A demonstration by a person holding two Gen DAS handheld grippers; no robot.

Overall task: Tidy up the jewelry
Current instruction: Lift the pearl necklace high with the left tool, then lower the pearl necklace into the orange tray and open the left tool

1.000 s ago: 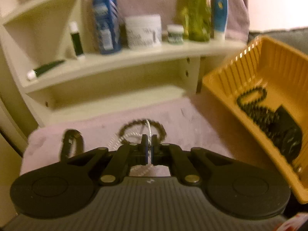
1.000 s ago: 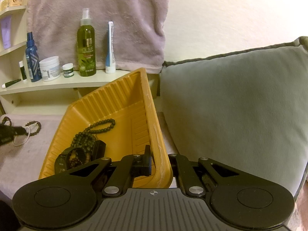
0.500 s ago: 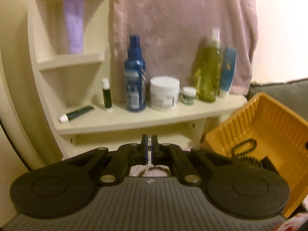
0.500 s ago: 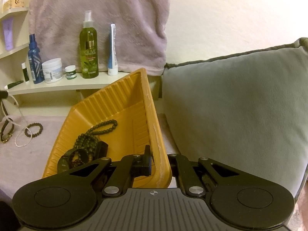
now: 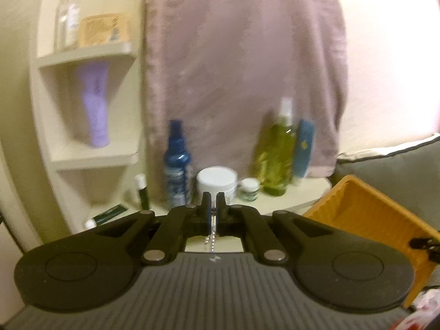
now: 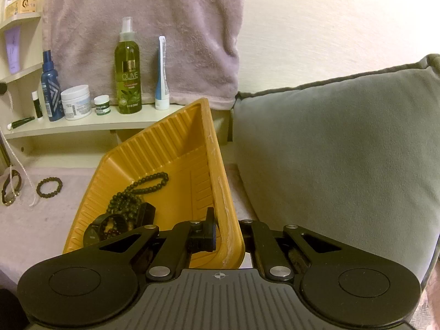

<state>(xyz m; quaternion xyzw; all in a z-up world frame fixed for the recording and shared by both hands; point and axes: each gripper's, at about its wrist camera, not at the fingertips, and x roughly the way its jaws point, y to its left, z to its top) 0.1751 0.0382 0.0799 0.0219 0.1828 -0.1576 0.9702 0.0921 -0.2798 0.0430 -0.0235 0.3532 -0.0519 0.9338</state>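
My left gripper (image 5: 213, 200) is shut on a thin silver chain (image 5: 211, 238), which hangs below the closed fingers. In the right wrist view that chain (image 6: 16, 159) dangles at the far left, its lower end near the pink cloth (image 6: 41, 220). My right gripper (image 6: 224, 220) is shut on the near rim of the yellow tray (image 6: 154, 148) and holds it tilted. A black bead necklace (image 6: 143, 187) and a dark watch-like band (image 6: 107, 227) lie in the tray. On the cloth lie a brown bead bracelet (image 6: 49, 188) and a strap bracelet (image 6: 11, 189).
A cream shelf (image 6: 82, 126) behind the cloth carries a blue spray bottle (image 6: 51, 90), a white jar (image 6: 76, 101), a green olive bottle (image 6: 128, 74) and a tube. A pink towel (image 6: 143, 13) hangs above. A grey cushion (image 6: 343, 151) fills the right side.
My left gripper has risen with the chain, which now hangs almost free of the cloth; its view swung up from the cloth to the shelves. The right gripper and tray stayed put.
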